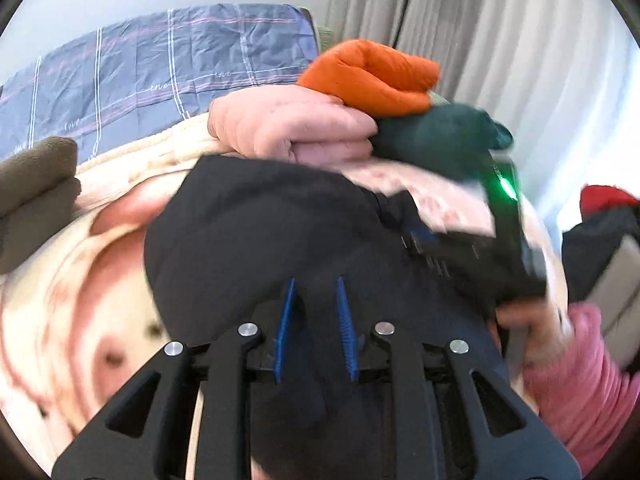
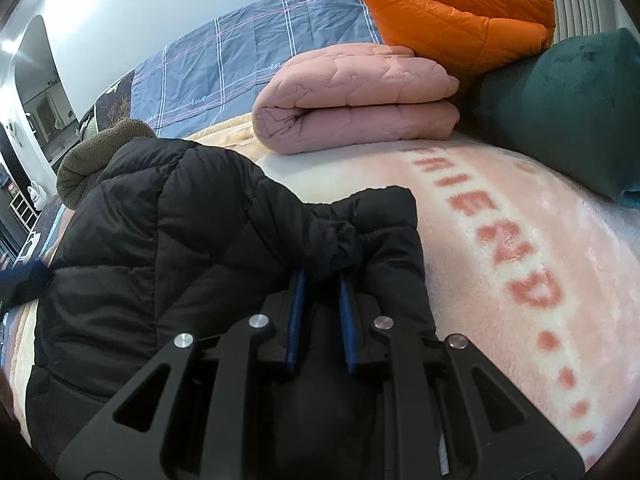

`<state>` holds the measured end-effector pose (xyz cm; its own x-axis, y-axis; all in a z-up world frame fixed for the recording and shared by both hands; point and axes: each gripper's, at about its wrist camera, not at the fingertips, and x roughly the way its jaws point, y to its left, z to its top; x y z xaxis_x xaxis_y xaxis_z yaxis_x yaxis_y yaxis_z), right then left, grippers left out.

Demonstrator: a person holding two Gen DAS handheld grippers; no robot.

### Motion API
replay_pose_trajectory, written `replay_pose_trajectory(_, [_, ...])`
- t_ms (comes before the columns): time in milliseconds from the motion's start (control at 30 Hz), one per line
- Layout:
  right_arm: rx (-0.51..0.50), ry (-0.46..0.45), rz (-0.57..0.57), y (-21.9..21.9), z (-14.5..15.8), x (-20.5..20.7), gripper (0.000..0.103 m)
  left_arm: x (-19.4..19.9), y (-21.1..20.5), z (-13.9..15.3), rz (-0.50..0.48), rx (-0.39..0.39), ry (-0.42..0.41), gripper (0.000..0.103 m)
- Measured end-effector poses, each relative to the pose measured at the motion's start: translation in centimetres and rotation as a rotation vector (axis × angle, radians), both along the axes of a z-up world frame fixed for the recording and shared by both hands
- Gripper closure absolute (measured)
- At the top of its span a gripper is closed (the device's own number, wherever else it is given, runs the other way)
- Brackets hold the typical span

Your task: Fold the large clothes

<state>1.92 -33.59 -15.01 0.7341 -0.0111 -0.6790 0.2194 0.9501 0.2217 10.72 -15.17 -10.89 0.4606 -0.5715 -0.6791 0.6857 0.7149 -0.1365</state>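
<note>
**Inspector:** Black puffer jacket (image 2: 168, 232) lies bunched on the pink blanket (image 2: 520, 240) over the bed. Judged light, soft, slippery; take it at seams or hems.

**Assistant:** And the fingers?

**Inspector:** Right gripper (image 2: 322, 280) pinches a gathered fold. Left gripper (image 1: 316, 284) is narrow with dark cloth between. Only the left view, blurred, shows the other gripper; the right shows the folded pink quilt (image 2: 356, 100) clearly.

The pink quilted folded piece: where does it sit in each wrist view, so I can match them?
Left wrist: pink quilted folded piece, upper centre, beyond the black jacket.
Right wrist: upper centre, lying on the pink blanket.
Shared landmark: the orange jacket sits just above and right of it in both.
</note>
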Motion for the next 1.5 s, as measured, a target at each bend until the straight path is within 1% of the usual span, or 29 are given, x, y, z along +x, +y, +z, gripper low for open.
replay_pose_trajectory(33, [0.003,0.0,0.0,0.0,0.0,0.0,0.086,1.1,-0.4,-0.3,0.01,0.008,0.007,0.08])
replay_pose_trajectory(67, [0.005,0.0,-0.001,0.0,0.0,0.0,0.086,2.3,-1.2,-1.4,0.029,0.055,-0.001,0.079])
replay_pose_trajectory(100, [0.01,0.001,-0.003,-0.1,0.0,0.0,0.086,2.9,-1.6,-2.8,0.032,0.096,-0.013,0.078])
replay_pose_trajectory(133, [0.022,0.004,-0.011,-0.3,-0.1,0.1,0.086,3.4,-2.1,-4.6,0.013,0.13,-0.035,0.077])
replay_pose_trajectory(200, [0.026,0.009,-0.012,-0.4,-0.2,0.2,0.086,3.4,-1.9,-5.8,0.005,0.153,-0.047,0.077])
replay_pose_trajectory(233, [0.011,0.011,-0.01,-0.2,-0.2,0.3,0.086,3.2,-1.8,-6.0,0.015,0.161,-0.045,0.077])
replay_pose_trajectory(300, [-0.014,0.013,-0.01,0.2,-0.1,0.3,0.086,2.6,-1.7,-6.1,0.022,0.184,-0.075,0.078])
replay_pose_trajectory(400, [-0.025,0.013,-0.01,0.5,-0.1,0.2,0.086,2.4,-1.5,-5.8,0.029,0.196,-0.088,0.078])
replay_pose_trajectory(467, [-0.027,0.011,-0.012,0.5,0.0,0.2,0.086,2.2,-1.5,-5.1,0.042,0.198,-0.095,0.079])
replay_pose_trajectory(533, [-0.03,0.009,-0.015,0.6,0.1,0.1,0.086,1.8,-1.8,-4.1,0.064,0.203,-0.103,0.075])
replay_pose_trajectory(600, [-0.031,0.008,-0.018,0.5,0.1,0.0,0.086,1.9,-2.5,-3.0,0.059,0.184,-0.096,0.063])
replay_pose_trajectory(633, [-0.03,0.008,-0.017,0.5,0.0,0.1,0.086,2.0,-2.8,-2.5,0.045,0.162,-0.089,0.061])
replay_pose_trajectory(700, [-0.028,0.007,-0.017,0.4,0.0,0.0,0.086,2.2,-3.5,-1.4,-0.009,0.098,-0.048,0.059])
replay_pose_trajectory(733, [-0.023,0.006,-0.016,0.3,0.0,0.0,0.086,2.2,-3.8,-1.4,-0.029,0.085,-0.027,0.058])
replay_pose_trajectory(767, [-0.018,0.005,-0.016,0.2,0.0,0.0,0.086,2.3,-4.5,-2.2,-0.054,0.103,-0.001,0.055])
replay_pose_trajectory(800, [-0.008,0.004,-0.015,0.1,-0.1,0.0,0.086,2.3,-4.9,-3.1,-0.056,0.132,0.001,0.052])
replay_pose_trajectory(867, [0.018,0.007,-0.017,-0.3,-0.2,0.1,0.085,2.3,-5.4,-4.7,-0.07,0.162,-0.049,0.05])
replay_pose_trajectory(967, [0.046,0.006,-0.011,-0.7,-0.2,0.2,0.085,2.8,-5.3,-5.2,-0.073,0.18,-0.028,0.049])
replay_pose_trajectory(1033, [0.038,0.007,-0.01,-0.6,0.1,0.0,0.084,2.4,-5.4,-5.2,-0.073,0.193,-0.04,0.049])
replay_pose_trajectory(1100, [0.004,0.011,-0.021,-0.1,0.7,-0.7,0.083,2.1,-5.5,-5.3,-0.072,0.211,-0.059,0.049])
replay_pose_trajectory(1167, [-0.042,0.016,-0.059,0.5,1.5,-2.4,0.073,1.8,-5.7,-5.3,-0.071,0.227,-0.078,0.049])
replay_pose_trajectory(1200, [-0.051,0.015,-0.085,0.7,2.0,-3.7,0.061,1.6,-5.8,-5.3,-0.069,0.234,-0.088,0.049])
replay_pose_trajectory(1233, [-0.039,0.007,-0.097,0.8,2.3,-4.9,0.059,1.5,-5.9,-5.3,-0.069,0.238,-0.093,0.049])
replay_pose_trajectory(1267, [-0.011,-0.008,-0.099,0.7,2.6,-6.4,0.059,1.5,-5.9,-5.3,-0.069,0.24,-0.099,0.049])
replay_pose_trajectory(1300, [0.045,-0.033,-0.1,0.5,3.1,-8.7,0.057,1.5,-5.9,-5.3,-0.068,0.241,-0.102,0.049])
replay_pose_trajectory(1367, [0.121,-0.06,-0.114,0.0,3.5,-12.5,0.049,1.5,-5.9,-5.3,-0.067,0.24,-0.106,0.05])
replay_pose_trajectory(1400, [0.142,-0.062,-0.114,-0.2,3.5,-13.7,0.042,1.5,-5.9,-5.3,-0.067,0.241,-0.109,0.05])
replay_pose_trajectory(1433, [0.17,-0.059,-0.12,-0.4,3.6,-15.7,0.041,1.4,-5.9,-5.3,-0.067,0.24,-0.11,0.05])
replay_pose_trajectory(1500, [0.225,-0.05,-0.13,-0.7,3.4,-18.0,0.04,1.4,-5.9,-5.3,-0.067,0.241,-0.113,0.05])
